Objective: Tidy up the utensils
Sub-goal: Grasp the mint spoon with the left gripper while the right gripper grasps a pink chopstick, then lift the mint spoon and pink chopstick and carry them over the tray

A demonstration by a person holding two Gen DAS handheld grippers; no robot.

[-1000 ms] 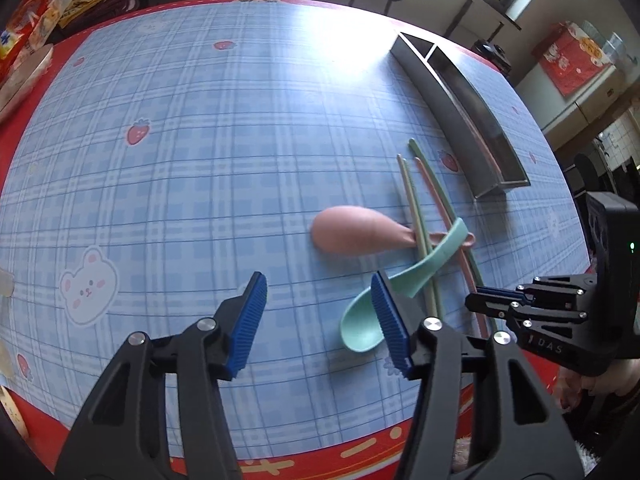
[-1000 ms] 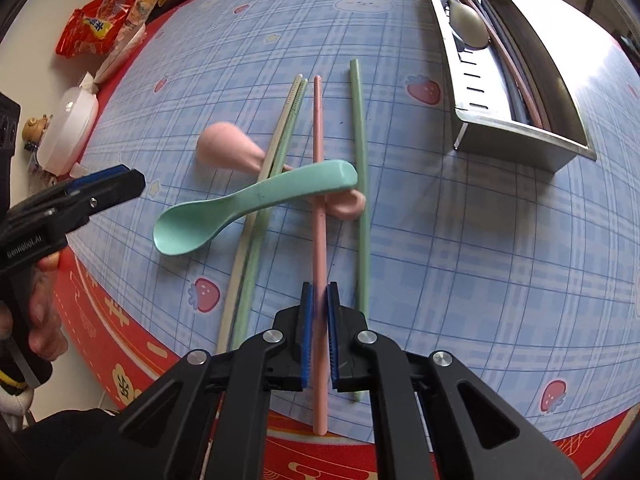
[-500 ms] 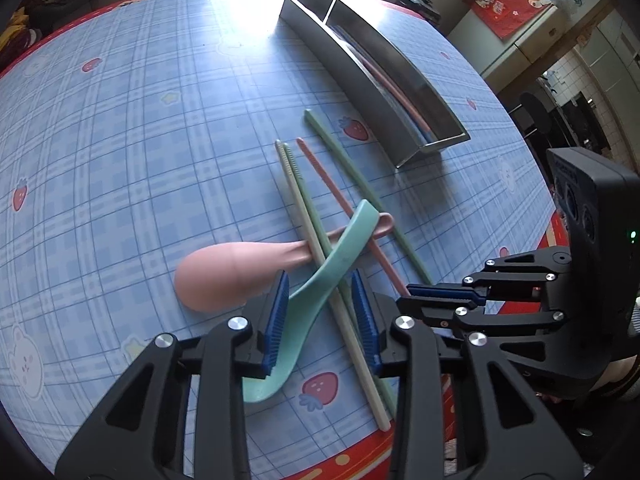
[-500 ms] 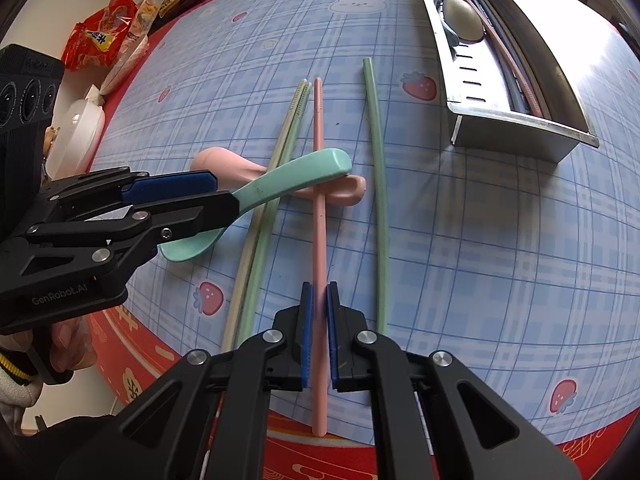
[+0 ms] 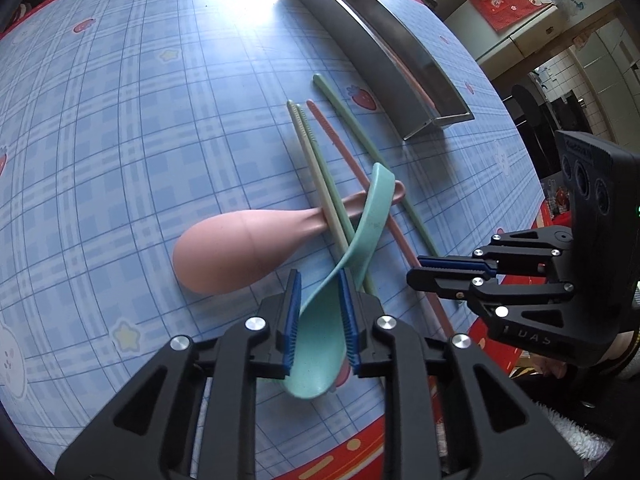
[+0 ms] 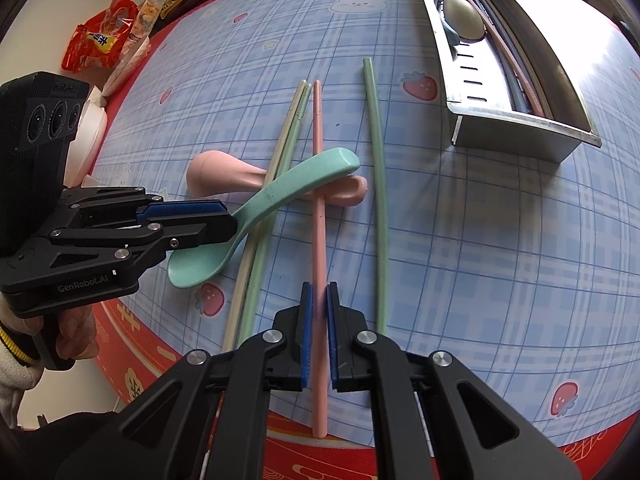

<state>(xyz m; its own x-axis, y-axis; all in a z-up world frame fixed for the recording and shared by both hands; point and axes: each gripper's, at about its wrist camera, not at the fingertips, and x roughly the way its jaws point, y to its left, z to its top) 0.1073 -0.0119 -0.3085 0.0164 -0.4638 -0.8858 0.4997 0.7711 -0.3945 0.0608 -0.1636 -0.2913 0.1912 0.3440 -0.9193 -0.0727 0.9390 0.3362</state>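
Two grips are now set over the counter (image 5: 120, 128) near the steel organizer (image 6: 516, 120): the left gripper (image 5: 320, 316), steeply pitched down, has just been narrowed onto the teal spoon (image 5: 344, 264), ready for lifting, while the pink chopstick (image 6: 319, 216) is pinched by the right gripper (image 6: 317, 332), whose fingers are nearly shut.

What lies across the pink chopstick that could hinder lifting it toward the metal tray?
The right gripper is shut on the pink chopstick. The green spoon, held in the left gripper, crosses over it, and the pink spoon lies under it. The table toward the metal tray looks bare.
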